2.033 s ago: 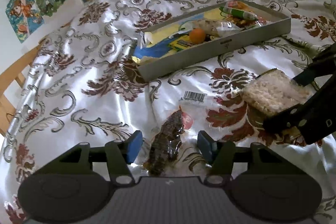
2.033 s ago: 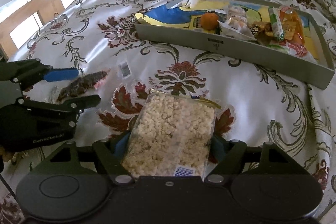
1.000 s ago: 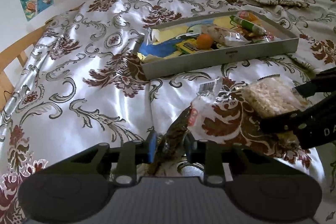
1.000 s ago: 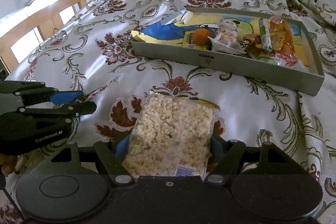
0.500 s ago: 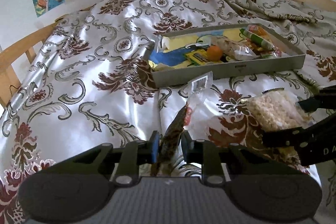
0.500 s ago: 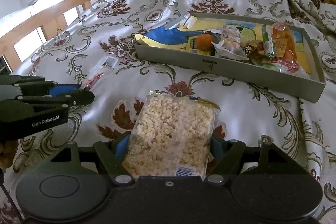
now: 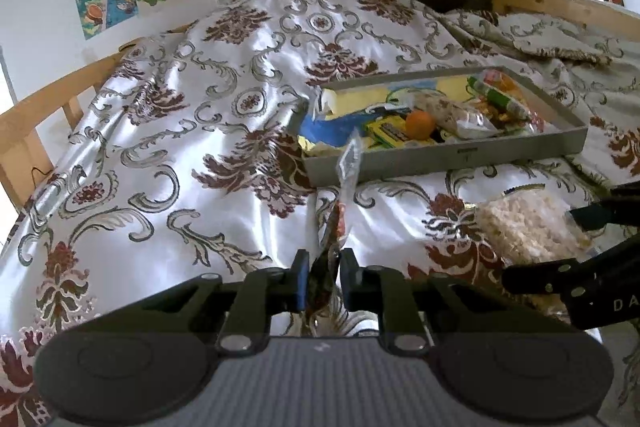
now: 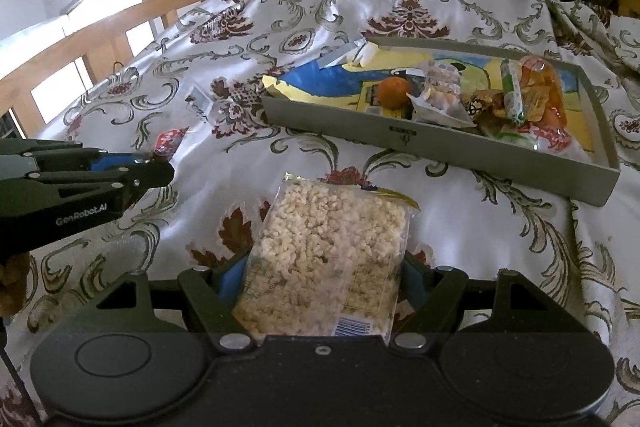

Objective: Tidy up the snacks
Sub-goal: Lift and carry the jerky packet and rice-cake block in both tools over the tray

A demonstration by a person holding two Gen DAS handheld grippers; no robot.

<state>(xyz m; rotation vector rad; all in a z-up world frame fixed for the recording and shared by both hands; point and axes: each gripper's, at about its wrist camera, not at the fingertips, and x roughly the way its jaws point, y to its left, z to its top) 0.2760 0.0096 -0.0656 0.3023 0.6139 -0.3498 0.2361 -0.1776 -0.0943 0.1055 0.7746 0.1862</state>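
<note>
The left gripper points downward, its fingers nearly together after just closing, pinching a thin clear snack wrapper that stands up between them. The right gripper also tilts downward, its fingers spread wide, pressing both sides of a puffed rice packet.

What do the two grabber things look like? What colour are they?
Both are black plastic. The left gripper and the right gripper each have two angular fingers lined with blue pads, small silver screws, and a wide body with two round discs. The left one has a ribbed grey panel in the middle and white lettering, "GenRobot.AI", on its side.
</note>
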